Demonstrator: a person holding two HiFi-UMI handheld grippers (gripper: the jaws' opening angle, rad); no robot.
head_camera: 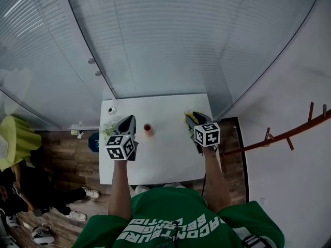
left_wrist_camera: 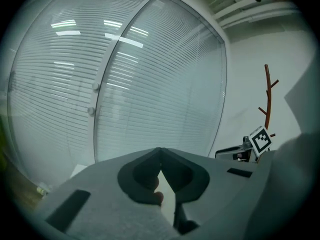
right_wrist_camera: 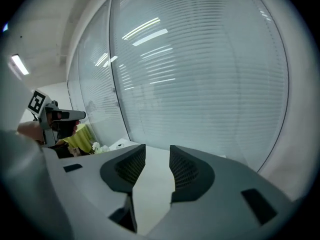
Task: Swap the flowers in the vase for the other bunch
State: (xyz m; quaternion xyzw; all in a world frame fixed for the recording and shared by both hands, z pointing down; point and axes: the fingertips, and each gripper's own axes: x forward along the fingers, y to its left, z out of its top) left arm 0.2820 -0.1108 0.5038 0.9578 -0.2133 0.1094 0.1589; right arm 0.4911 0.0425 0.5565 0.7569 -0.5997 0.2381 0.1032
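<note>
A small orange-red vase (head_camera: 148, 129) stands mid-table on the white table (head_camera: 165, 161), between my two grippers. I cannot make out any flowers in it. A bunch of white and green flowers (head_camera: 107, 132) (right_wrist_camera: 98, 147) lies at the table's left edge. My left gripper (head_camera: 128, 121) (left_wrist_camera: 160, 156) hovers just left of the vase, its jaw tips touching and nothing gripped. My right gripper (head_camera: 192, 119) (right_wrist_camera: 157, 156) is raised over the right side of the table, with a plain gap between its jaws and nothing in it.
Glass walls with blinds (head_camera: 155, 35) close in the table's far side. A wooden coat rack (head_camera: 279, 137) (left_wrist_camera: 268, 96) stands at the right. A small white roll (head_camera: 112, 110) lies at the far left corner. A person (head_camera: 31, 190) sits on the floor at the left.
</note>
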